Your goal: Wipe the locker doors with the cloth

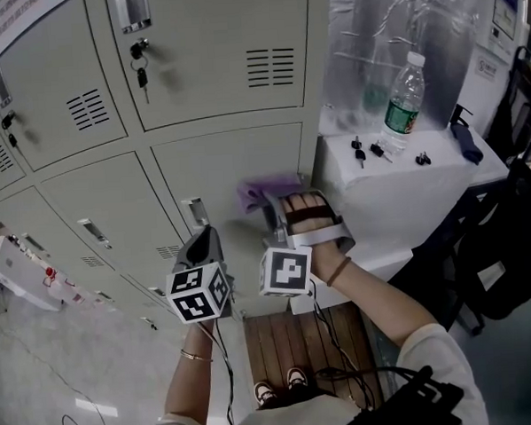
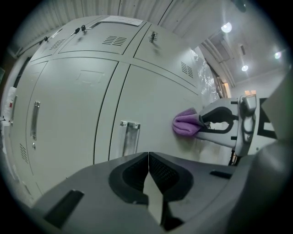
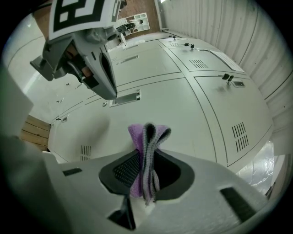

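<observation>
A folded purple cloth (image 1: pixel 264 192) is pressed against a grey locker door (image 1: pixel 232 160) in the lower row, right of its recessed handle (image 1: pixel 195 211). My right gripper (image 1: pixel 272 207) is shut on the cloth (image 3: pixel 147 137), whose purple and grey folds stick out between the jaws toward the door (image 3: pixel 192 109). My left gripper (image 1: pixel 205 239) hangs just left of it, near the handle (image 2: pixel 129 137), shut with nothing between its jaws (image 2: pixel 149 157). In the left gripper view the cloth (image 2: pixel 185 123) and the right gripper (image 2: pixel 215 119) appear at the right against the door.
Keys hang in the upper locker locks (image 1: pixel 140 64). A white table (image 1: pixel 397 187) stands right of the lockers with a water bottle (image 1: pixel 405 91), small keys (image 1: pixel 369 150) and a dark item (image 1: pixel 466 143). A wooden pallet (image 1: pixel 294 339) lies below. A dark chair (image 1: pixel 507 257) stands far right.
</observation>
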`<state>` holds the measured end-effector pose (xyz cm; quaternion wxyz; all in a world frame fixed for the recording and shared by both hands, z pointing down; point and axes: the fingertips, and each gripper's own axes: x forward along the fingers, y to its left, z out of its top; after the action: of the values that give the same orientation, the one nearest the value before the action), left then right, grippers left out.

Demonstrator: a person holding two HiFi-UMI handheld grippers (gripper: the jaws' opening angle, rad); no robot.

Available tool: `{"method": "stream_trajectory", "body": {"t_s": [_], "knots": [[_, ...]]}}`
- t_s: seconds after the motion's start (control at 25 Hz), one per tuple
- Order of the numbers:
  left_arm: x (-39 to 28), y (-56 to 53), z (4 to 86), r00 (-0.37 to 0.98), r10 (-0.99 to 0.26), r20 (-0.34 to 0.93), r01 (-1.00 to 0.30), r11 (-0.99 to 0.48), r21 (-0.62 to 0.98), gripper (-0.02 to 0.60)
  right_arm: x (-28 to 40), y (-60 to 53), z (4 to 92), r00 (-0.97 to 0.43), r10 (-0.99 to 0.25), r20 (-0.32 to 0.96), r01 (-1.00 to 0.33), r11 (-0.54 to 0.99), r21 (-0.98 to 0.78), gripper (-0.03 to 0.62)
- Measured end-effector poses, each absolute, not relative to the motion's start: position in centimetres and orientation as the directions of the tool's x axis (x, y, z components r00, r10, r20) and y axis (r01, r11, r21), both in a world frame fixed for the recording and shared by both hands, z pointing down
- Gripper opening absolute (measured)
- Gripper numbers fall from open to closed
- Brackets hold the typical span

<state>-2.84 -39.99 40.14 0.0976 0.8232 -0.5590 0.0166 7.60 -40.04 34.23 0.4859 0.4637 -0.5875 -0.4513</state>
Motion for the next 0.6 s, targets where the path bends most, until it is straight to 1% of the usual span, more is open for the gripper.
{"method": "stream_trajectory", "body": {"t_s": [0.16,0.6], "knots": [[-3.0,-40.0,41.5,0.371,-0.916,0.153,-0.925,-0.350,0.149,0.006,7.7,-40.1,36.4,-0.084,-0.975,0.205,-0.106,0.213,0.971,0.081],[-3.4,-39.7,45.6,0.364,-0.906,0.216,-0.928,-0.333,0.166,0.006,7.7,-40.1,42.2,-0.085,-0.953,0.292,-0.124,0.301,0.946,0.081]]}}
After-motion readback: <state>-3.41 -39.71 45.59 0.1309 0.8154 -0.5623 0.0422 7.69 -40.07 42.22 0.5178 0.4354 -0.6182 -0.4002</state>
